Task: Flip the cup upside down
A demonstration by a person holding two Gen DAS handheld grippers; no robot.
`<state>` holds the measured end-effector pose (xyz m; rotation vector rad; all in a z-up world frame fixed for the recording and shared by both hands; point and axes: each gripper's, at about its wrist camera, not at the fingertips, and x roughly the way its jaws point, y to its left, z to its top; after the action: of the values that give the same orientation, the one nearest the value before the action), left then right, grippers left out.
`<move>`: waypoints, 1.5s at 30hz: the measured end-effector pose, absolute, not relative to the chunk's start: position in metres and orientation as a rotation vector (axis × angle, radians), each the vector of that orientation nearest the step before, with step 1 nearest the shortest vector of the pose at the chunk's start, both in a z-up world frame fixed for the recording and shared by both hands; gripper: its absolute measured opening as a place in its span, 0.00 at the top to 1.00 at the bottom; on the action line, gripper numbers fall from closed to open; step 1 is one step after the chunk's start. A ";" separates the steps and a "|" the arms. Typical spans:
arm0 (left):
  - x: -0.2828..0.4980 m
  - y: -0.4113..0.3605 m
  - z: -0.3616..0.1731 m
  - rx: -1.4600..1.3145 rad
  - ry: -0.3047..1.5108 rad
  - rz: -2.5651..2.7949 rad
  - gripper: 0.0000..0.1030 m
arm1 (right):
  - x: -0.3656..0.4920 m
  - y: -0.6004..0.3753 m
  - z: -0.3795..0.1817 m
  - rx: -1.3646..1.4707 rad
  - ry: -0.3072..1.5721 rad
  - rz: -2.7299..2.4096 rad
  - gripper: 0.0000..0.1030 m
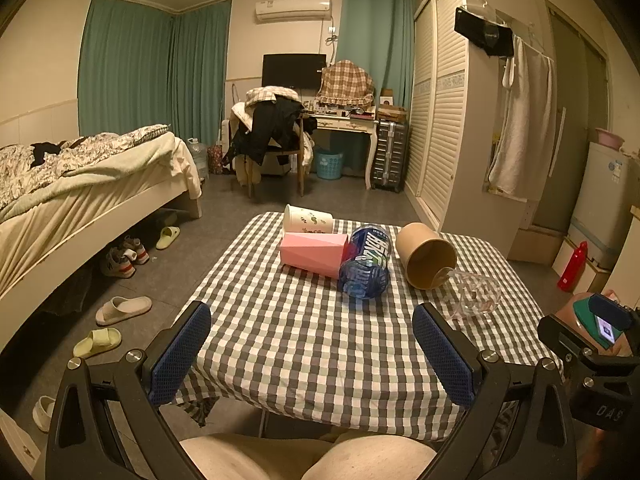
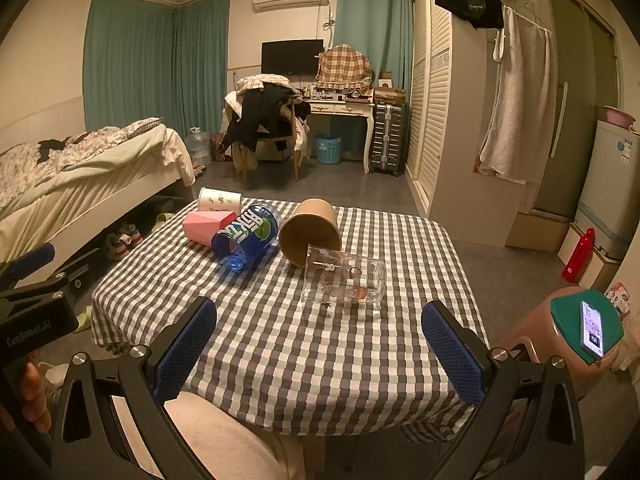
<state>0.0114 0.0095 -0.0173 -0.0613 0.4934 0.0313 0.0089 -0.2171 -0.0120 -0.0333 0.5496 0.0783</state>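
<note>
Five cups lie on their sides on the checked surface (image 2: 280, 340), and both of your grippers hang back at its near edge, fingers spread wide and empty: the left gripper (image 1: 312, 354) and the right gripper (image 2: 320, 350). The clear glass cup (image 2: 344, 282) is nearest your right gripper, at about 12 o'clock from it, its rim touching or just beside the brown paper cup (image 2: 310, 230). Further toward 11 o'clock lie the blue printed cup (image 2: 246, 236), the pink faceted cup (image 2: 208, 226) and the white patterned cup (image 2: 220, 199), packed closely together. Which cup you mean to flip is not evident; the glass looks the likeliest. The risks, as I judge them: a cup on its side rolls if you nudge it with one finger before the other closes, and smooth glass may slip as you rotate it. Reaching the crowded cups could knock neighbours toward the far edge.
</note>
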 end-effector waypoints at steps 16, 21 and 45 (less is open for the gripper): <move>0.012 0.013 -0.021 -0.063 0.498 0.031 0.00 | 0.010 -0.216 -0.013 -0.033 0.552 0.080 0.00; 0.013 0.015 -0.023 -0.064 0.501 0.032 0.00 | 0.009 -0.212 -0.014 -0.036 0.551 0.084 0.00; 0.073 0.106 -0.003 -0.067 0.529 0.081 0.00 | 0.076 -0.143 -0.004 0.008 0.602 0.056 0.00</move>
<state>0.0726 0.1056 -0.0032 -0.0671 0.5288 0.0809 0.0757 -0.1428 -0.0042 0.0085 0.6016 0.0562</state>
